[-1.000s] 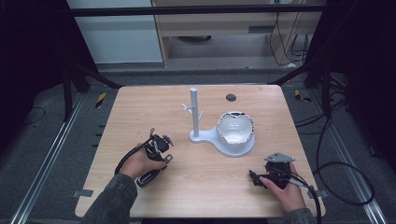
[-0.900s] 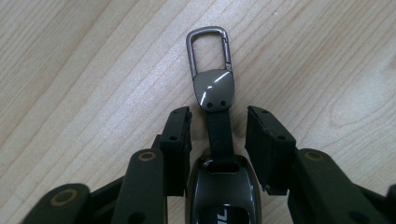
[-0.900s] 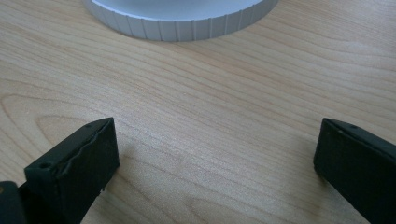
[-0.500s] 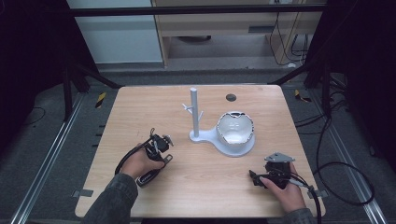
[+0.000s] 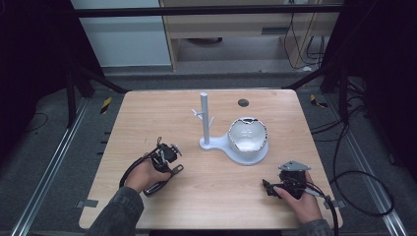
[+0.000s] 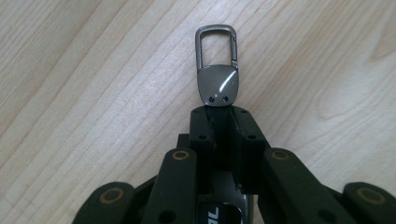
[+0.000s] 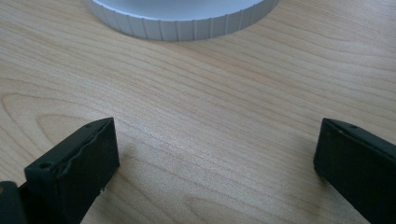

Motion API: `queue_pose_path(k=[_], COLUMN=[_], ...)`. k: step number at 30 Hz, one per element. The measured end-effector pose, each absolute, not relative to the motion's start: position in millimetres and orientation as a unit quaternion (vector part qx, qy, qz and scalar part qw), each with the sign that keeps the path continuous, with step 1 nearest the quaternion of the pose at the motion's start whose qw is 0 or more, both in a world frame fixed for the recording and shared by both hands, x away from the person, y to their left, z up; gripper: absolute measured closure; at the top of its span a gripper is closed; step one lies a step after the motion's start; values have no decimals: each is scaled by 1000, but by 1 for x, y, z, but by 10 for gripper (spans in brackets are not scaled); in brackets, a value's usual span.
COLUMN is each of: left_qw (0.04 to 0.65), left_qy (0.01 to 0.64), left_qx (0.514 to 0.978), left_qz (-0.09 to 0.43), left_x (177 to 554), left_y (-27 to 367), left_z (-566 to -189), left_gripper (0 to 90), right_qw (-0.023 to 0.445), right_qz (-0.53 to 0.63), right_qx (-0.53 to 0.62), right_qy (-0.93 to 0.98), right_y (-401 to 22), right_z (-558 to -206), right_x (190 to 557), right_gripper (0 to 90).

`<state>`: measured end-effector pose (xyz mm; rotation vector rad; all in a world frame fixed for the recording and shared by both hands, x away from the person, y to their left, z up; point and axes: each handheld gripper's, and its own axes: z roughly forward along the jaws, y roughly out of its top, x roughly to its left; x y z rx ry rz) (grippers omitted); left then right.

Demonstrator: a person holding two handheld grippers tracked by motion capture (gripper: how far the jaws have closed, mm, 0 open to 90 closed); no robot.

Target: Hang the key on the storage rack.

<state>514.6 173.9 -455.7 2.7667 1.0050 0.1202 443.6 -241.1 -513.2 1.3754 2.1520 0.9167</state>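
Now the left gripper (image 6: 219, 122) has just closed, clamping the metal carabiner clip (image 6: 217, 70) by its flat body: small, stiff, slick. Right gripper (image 7: 215, 154) gapes, empty.

This looks like a lab or test room set up for recording. A bare wooden table (image 5: 147, 123) stands on a grey floor inside a black metal frame (image 5: 206, 10), with dark curtains to either side of the table. Beyond the table's far edge sit a white cabinet (image 5: 123, 34) and a wooden shelf unit (image 5: 231, 24), and loose cables (image 5: 364, 196) trail over the floor right of the table.
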Motion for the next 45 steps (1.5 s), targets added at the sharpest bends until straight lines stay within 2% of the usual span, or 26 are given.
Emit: queue_pose_path(k=[10,21,27,34,45], left_qw=[190,254,298,338,392], left_qy=[348,333,323,322,355], left_qx=[914,900,885,864,821], left_qz=[83,119,155,189,215], left_x=[486,455,437,445,465], left_y=[198,216,220,217,216], left_z=[-436,-408,-397,-398,-395], left_gripper=[801,801,802,802,802], right_qw=[212,208,207,210,210], right_qz=[330,332,332,331,331], right_qx=[494,493,491,493,494], right_qy=[776,777,778,777,776], right_y=[-241,-241,-241,-241,-241], right_z=[-513,-513,-513,-513,-513], right_x=[444,445,445,445,445], right_gripper=[4,4,4,4,4])
